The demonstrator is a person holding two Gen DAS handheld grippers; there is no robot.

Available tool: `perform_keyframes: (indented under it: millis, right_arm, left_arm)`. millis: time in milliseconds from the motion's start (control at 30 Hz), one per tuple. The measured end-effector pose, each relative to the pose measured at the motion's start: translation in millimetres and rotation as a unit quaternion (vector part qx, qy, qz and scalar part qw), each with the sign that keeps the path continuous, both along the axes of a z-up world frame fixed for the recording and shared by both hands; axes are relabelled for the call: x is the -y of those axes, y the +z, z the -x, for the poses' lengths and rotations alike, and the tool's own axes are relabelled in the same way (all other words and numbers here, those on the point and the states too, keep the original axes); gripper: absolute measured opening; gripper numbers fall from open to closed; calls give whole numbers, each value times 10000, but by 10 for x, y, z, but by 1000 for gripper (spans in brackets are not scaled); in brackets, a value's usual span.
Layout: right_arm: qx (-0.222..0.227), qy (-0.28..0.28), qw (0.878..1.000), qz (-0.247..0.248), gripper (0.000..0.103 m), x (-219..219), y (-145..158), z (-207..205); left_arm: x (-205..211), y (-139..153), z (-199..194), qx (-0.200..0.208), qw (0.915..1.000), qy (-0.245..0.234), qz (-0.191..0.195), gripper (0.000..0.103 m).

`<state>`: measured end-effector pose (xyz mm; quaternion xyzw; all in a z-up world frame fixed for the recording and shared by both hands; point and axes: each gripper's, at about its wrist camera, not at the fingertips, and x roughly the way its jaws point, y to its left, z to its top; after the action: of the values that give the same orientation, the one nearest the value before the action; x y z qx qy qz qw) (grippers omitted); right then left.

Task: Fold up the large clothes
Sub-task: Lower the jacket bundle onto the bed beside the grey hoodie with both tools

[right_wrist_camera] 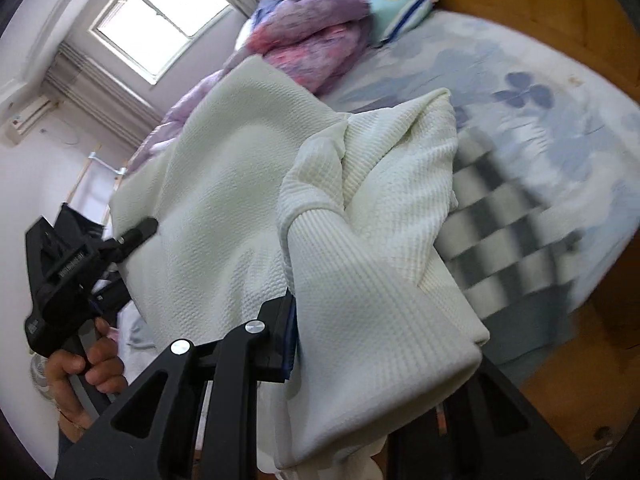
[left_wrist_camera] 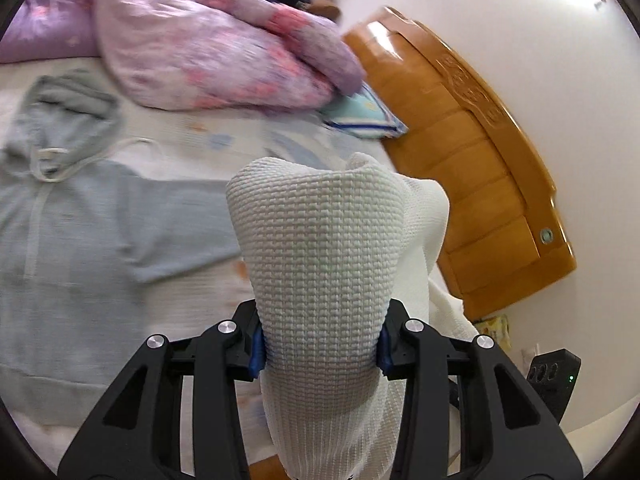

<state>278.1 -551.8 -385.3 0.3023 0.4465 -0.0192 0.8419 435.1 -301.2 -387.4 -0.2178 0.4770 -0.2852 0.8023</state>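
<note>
A white waffle-knit garment [left_wrist_camera: 320, 264] is pinched between the blue pads of my left gripper [left_wrist_camera: 320, 350] and rises as a thick fold in front of the lens. In the right wrist view the same white garment [right_wrist_camera: 224, 184] hangs spread in the air above the bed, and a bunched part of it [right_wrist_camera: 380, 280] is clamped in my right gripper [right_wrist_camera: 384, 364], whose right finger is hidden under the cloth. The left gripper [right_wrist_camera: 136, 232] shows there at the left, holding the garment's far edge, with a hand on its handle.
A pale blue hoodie [left_wrist_camera: 80, 224] lies flat on the bed at the left. A purple and pink quilt [left_wrist_camera: 208, 44] and a pillow [left_wrist_camera: 364, 116] lie by the wooden headboard [left_wrist_camera: 472, 152]. A grey checked cloth [right_wrist_camera: 508, 232] lies on the flowered sheet [right_wrist_camera: 540, 80]. A window [right_wrist_camera: 160, 20] is behind.
</note>
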Motion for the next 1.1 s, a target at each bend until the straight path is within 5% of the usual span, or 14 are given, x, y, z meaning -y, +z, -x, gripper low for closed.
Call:
perform_keyframes:
  millis: [133, 267, 367, 467, 633, 767, 900, 1100]
  right_arm:
    - [-128, -235, 9996, 46, 20, 615, -266, 161]
    - [-604, -384, 9974, 44, 20, 937, -835, 165]
    - [-1195, -391, 9919, -188, 22, 1044, -1382, 144]
    - [-1652, -597, 9831, -516, 29, 1137, -1791, 239]
    - [-1763, -574, 9817, -438, 43, 1240, -1702, 425]
    - [-1921, 115, 9811, 198, 44, 1141, -1418, 484]
    - [-1869, 382, 9759, 1057, 44, 1062, -1078, 556]
    - [-1179, 1138, 9774, 1339, 44, 750, -844, 283]
  left_arm:
    - [674, -296, -43, -153, 9997, -204, 17, 40]
    - [1123, -943, -152, -650, 9967, -393, -301, 43]
    - [1273, -1402, -207, -1093, 9885, -359, -979, 51]
    - [1238, -1512, -235, -1325, 9852, -206, -1068, 69]
    - [1183, -1264, -191, -1230, 9824, -423, -1344, 70]
    - [1056, -825, -4, -712, 9835, -172, -1652, 72]
    - [1080, -552, 105, -597, 9894, -210, -1308, 72]
    - [1632, -795, 74, -747, 9831, -968, -1366, 72]
